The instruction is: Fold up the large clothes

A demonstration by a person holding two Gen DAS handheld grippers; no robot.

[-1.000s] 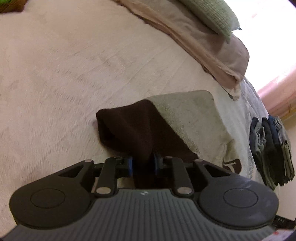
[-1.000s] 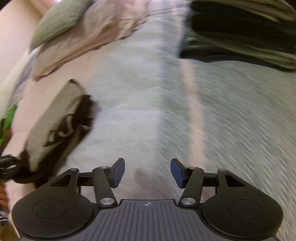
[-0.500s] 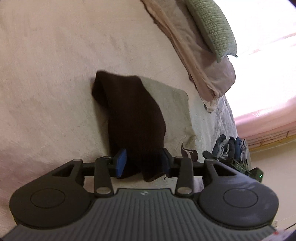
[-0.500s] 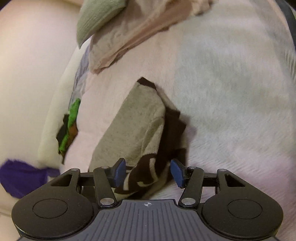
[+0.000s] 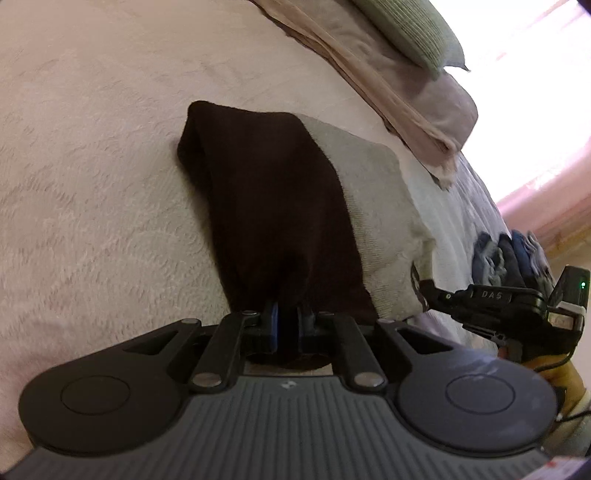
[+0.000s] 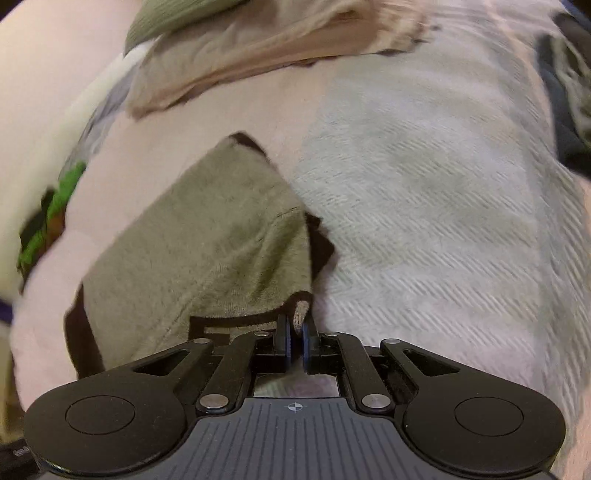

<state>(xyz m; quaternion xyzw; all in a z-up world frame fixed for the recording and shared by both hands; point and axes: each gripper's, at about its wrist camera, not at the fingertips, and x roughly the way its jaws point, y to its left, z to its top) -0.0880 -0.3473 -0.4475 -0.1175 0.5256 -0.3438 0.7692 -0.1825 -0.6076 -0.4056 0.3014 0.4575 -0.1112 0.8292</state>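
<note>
A folded garment lies on the bed, its dark brown part (image 5: 266, 206) over a beige part (image 5: 376, 206). My left gripper (image 5: 287, 325) is at its near edge, jaws closing, with the brown cloth pinched between the blue pads. The right wrist view shows the beige side (image 6: 207, 251) with a brown printed pattern. There my right gripper (image 6: 295, 332) is shut on the near right corner of the garment. The right gripper (image 5: 424, 291) also shows in the left wrist view, at the garment's right corner.
The pinkish bed cover (image 5: 92, 147) spreads to the left. A green pillow (image 5: 410, 29) rests on folded beige bedding (image 5: 406, 99) at the far end. A stack of folded dark clothes (image 5: 509, 254) sits to the right. A green and dark item (image 6: 48, 221) lies beyond the garment's left.
The left jaws opened around the brown cloth and have closed on it again. The right gripper swung over from bare bed to the garment and shut on its corner.
</note>
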